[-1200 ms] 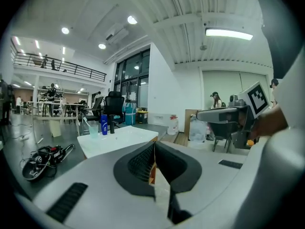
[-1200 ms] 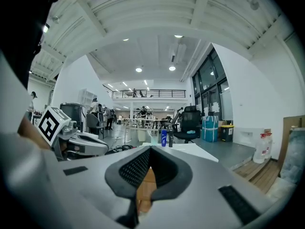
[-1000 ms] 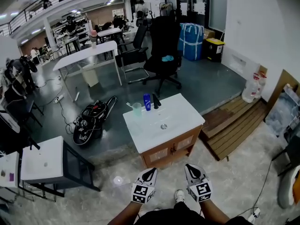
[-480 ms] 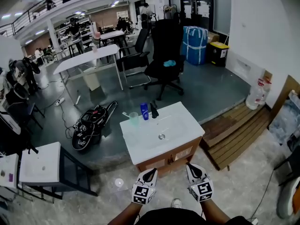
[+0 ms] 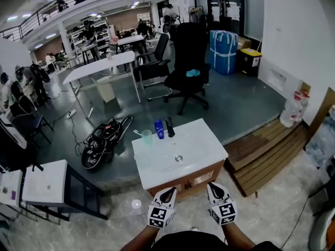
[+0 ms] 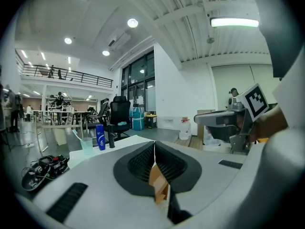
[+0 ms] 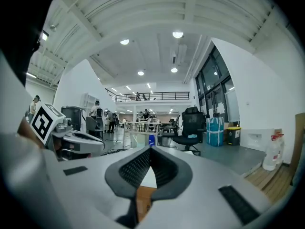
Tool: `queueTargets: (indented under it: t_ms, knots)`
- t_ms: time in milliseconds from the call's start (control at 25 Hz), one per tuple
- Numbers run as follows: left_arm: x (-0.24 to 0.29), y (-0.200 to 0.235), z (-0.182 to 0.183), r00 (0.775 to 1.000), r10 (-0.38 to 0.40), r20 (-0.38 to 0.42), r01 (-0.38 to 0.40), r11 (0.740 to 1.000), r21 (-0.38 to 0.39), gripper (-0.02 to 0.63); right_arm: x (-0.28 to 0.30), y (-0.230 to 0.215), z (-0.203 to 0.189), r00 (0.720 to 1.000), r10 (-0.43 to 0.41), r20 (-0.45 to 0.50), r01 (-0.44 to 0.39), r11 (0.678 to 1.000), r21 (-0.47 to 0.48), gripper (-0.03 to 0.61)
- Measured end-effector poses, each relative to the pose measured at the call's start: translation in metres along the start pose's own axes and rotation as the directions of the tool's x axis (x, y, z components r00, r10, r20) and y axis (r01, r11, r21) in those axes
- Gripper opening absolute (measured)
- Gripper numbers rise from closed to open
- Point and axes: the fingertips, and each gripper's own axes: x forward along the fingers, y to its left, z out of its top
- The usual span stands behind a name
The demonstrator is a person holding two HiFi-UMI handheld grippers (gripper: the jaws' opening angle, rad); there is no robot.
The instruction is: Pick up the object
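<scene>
A white sink cabinet (image 5: 196, 163) stands just ahead of me in the head view. On its far left corner are a blue bottle (image 5: 159, 128), a pale cup (image 5: 146, 137) with a toothbrush in it, and a black upright faucet (image 5: 170, 127). My left gripper (image 5: 168, 192) and right gripper (image 5: 212, 188) hover side by side before the cabinet's near edge, both shut and empty. The left gripper view shows the closed left gripper (image 6: 154, 145) with the bottle (image 6: 100, 137) and cup (image 6: 86, 145) far off to the left. Over the shut right gripper (image 7: 150, 150) the bottle (image 7: 151, 140) peeks.
A black office chair (image 5: 189, 61) and a long white desk (image 5: 99, 66) stand beyond the cabinet. A black bag with cables (image 5: 100, 141) lies on the floor at its left, a white side table (image 5: 44, 181) farther left. A wooden pallet (image 5: 268, 144) lies at the right.
The sink cabinet has drawn nearer and shifted slightly left in the head view as I step forward. Both grippers keep their place and stay shut.
</scene>
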Motion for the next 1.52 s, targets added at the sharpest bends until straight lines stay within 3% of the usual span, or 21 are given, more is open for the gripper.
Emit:
queueTargets:
  t_ms: [440,760,1000,1520]
  knots:
    - [0.028,-0.01,-0.006,0.998,0.059,-0.035,-0.06,0.998,-0.013,0.021,0.01,-0.043,-0.012,0.999,0.039,-0.013,-0.039,0.999,0.0,0.017]
    - [0.038,-0.002,-0.009,0.997,0.07,-0.038,-0.071,0.997,-0.022,0.021,0.04,-0.05,-0.016,0.998,0.062,-0.018,-0.063,0.997,-0.034,0.017]
    - [0.051,0.033,-0.011,0.995,0.091,-0.05,-0.093,0.995,-0.039,0.021,0.076,-0.037,-0.005,0.996,0.084,-0.02,-0.086,0.99,-0.108,0.017]
    - [0.081,0.144,0.004,0.989,0.151,-0.003,-0.151,0.986,-0.078,0.021,0.195,-0.009,0.021,0.988,0.152,-0.019,-0.153,0.978,-0.139,0.018]
